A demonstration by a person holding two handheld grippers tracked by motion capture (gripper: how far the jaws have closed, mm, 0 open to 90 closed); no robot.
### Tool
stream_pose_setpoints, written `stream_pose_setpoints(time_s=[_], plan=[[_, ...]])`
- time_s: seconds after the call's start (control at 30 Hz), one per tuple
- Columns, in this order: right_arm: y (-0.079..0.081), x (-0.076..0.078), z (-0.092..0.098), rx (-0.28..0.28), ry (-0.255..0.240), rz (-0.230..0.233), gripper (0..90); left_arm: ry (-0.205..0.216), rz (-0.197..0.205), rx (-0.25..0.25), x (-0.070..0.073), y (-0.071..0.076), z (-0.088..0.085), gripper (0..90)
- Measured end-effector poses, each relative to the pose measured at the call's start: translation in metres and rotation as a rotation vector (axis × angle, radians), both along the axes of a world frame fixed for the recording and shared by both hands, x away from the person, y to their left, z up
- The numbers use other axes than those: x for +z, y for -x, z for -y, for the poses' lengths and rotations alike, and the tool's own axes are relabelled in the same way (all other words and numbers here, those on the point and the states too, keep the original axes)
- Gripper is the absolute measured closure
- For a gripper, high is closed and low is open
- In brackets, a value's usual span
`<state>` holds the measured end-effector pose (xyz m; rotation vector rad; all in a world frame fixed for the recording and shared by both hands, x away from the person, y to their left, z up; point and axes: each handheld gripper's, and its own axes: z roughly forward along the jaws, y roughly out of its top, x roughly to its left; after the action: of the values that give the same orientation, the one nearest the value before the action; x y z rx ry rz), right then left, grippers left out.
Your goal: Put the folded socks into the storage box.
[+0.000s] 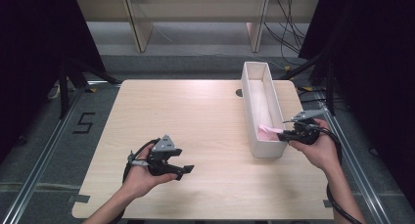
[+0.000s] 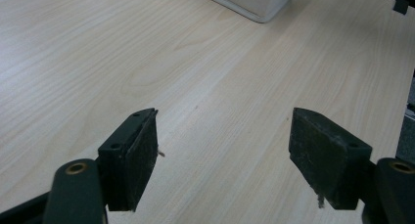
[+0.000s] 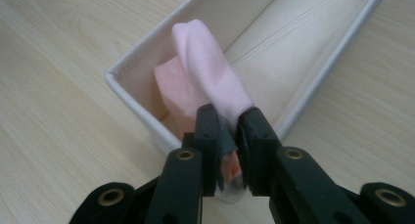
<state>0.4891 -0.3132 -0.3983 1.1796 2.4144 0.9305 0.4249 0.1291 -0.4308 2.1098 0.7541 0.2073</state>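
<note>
Where the right hand-held gripper [image 3: 227,136] reaches over the near end of the white box [image 3: 129,94], its jaws stand nearly together, pinching a pink cloth [image 3: 208,70] that arches from the pads down into the box. That box stands at the desk [image 1: 195,116] right edge. Well apart, the left hand-held gripper [image 2: 222,155] hovers over bare wood, jaws wide and holding nothing.

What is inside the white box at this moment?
A pink cloth sits at the near end of the white box, pinched by the right gripper. The cloth hides the floor beneath.
</note>
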Motion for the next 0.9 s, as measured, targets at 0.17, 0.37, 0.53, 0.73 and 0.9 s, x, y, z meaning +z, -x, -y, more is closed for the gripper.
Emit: stream_pose_setpoints(time_s=[0.17,0.37,0.53,0.73,0.9], plan=[[-0.0012,-0.0015,0.0004,-0.003,-0.022,0.021,79.1,-0.009,0.002,-0.009,0.0,-0.0007,-0.002,26.4],[0.0008,0.0026,0.0012,-0.016,-0.013,-0.01,82.4,-0.002,0.001,0.0,0.0001,-0.0003,-0.0003,26.3],[0.0,0.0003,0.0005,-0.002,0.004,0.015,85.5,0.002,-0.001,-0.002,-0.0004,-0.0005,0.0002,26.3],[-0.0001,0.0033,-0.0024,0.0,0.022,-0.016,85.5,-0.001,0.0,0.0,-0.0004,0.0,0.0001,26.4],[0.0028,0.0078,-0.0036,-0.006,0.038,-0.053,83.6,0.004,0.0,0.001,-0.0002,-0.0005,-0.0012,26.4]])
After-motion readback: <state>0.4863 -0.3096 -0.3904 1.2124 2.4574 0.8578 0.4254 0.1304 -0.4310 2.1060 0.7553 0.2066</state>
